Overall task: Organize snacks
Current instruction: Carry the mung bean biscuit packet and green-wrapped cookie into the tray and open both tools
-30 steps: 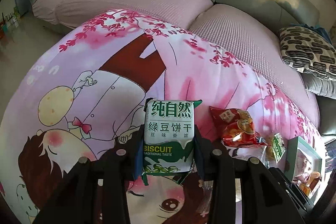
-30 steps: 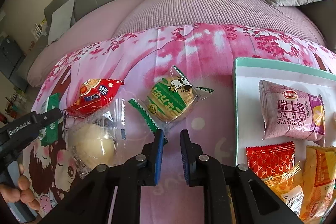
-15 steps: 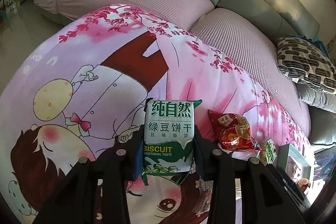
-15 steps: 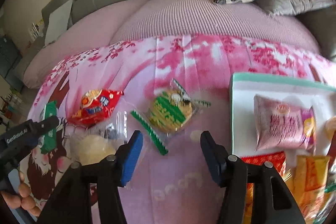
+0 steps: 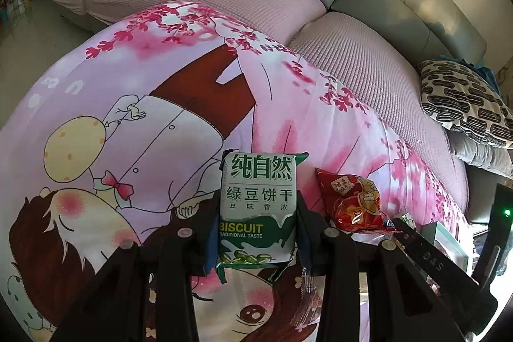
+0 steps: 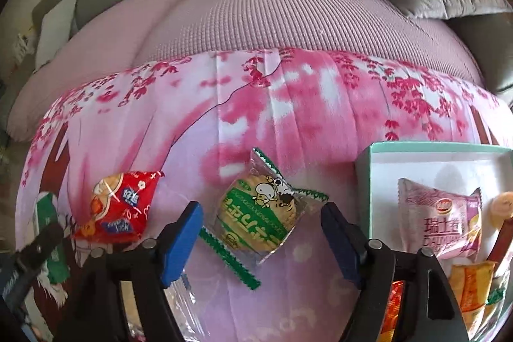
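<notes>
**Snack sorting: cloth, box and both tongs**

- Cloth (image 6: pixel 288 104): pink cartoon print. Its far edge at 12 o'clock meets the sofa (image 6: pixel 272 18). Open cloth lies between that edge and the snacks.
- Box (image 6: pixel 364 169): teal rim, white floor, at 3 o'clock in the right view. Its near-left corner sits just beside the right tong's outer finger. A pink roll pack (image 6: pixel 439 218) lies inside, with orange packs toward 5 o'clock.
- Right gripper (image 6: pixel 261 241): blue pads wide apart, holding nothing. The green cookie pack (image 6: pixel 261 218) lies flat between them, touching neither pad.
- Red pack (image 6: pixel 120 209): at 9 o'clock of the cookie, apart from it, just outside the left pad.
- Left gripper (image 5: pixel 256 233): clamped on the biscuit pack (image 5: pixel 258 207), which stands upright, label readable, above the cloth. Open cloth from 9 to 12 o'clock; the red pack at 3 o'clock.
</notes>
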`<move>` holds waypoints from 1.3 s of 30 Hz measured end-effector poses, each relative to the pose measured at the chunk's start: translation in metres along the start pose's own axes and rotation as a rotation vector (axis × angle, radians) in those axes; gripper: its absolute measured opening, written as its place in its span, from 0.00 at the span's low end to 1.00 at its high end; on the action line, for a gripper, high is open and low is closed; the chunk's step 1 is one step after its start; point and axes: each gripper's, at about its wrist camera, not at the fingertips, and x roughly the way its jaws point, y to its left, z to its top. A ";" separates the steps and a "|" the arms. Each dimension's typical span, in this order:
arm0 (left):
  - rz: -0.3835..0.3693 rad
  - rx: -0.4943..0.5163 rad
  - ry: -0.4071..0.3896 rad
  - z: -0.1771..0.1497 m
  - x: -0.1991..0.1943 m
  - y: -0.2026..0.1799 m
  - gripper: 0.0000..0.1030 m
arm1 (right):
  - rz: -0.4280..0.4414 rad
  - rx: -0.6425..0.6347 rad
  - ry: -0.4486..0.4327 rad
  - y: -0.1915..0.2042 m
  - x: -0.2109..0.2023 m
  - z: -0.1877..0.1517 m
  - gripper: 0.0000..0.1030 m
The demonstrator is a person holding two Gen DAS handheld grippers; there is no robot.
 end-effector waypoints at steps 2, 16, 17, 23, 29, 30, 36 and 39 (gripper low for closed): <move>-0.002 0.002 0.002 0.000 0.000 0.000 0.40 | 0.002 0.013 0.016 0.002 0.005 0.001 0.77; -0.001 0.002 -0.005 0.000 -0.001 -0.002 0.40 | 0.057 0.033 0.029 0.005 0.009 -0.002 0.48; -0.002 0.003 -0.007 0.000 -0.001 -0.002 0.40 | 0.068 0.039 0.028 0.003 0.007 -0.004 0.48; -0.009 0.022 -0.019 -0.002 -0.009 -0.007 0.40 | 0.125 0.071 -0.013 -0.015 -0.016 -0.013 0.48; -0.032 0.067 -0.042 -0.007 -0.024 -0.025 0.40 | 0.177 0.078 -0.097 -0.024 -0.060 -0.024 0.48; -0.039 0.076 -0.043 -0.009 -0.026 -0.029 0.40 | 0.182 0.079 -0.108 -0.026 -0.067 -0.026 0.48; -0.098 0.163 -0.046 -0.028 -0.039 -0.068 0.40 | 0.171 0.115 -0.151 -0.046 -0.101 -0.045 0.49; -0.144 0.208 -0.044 -0.040 -0.048 -0.089 0.40 | 0.160 0.149 -0.170 -0.066 -0.117 -0.054 0.49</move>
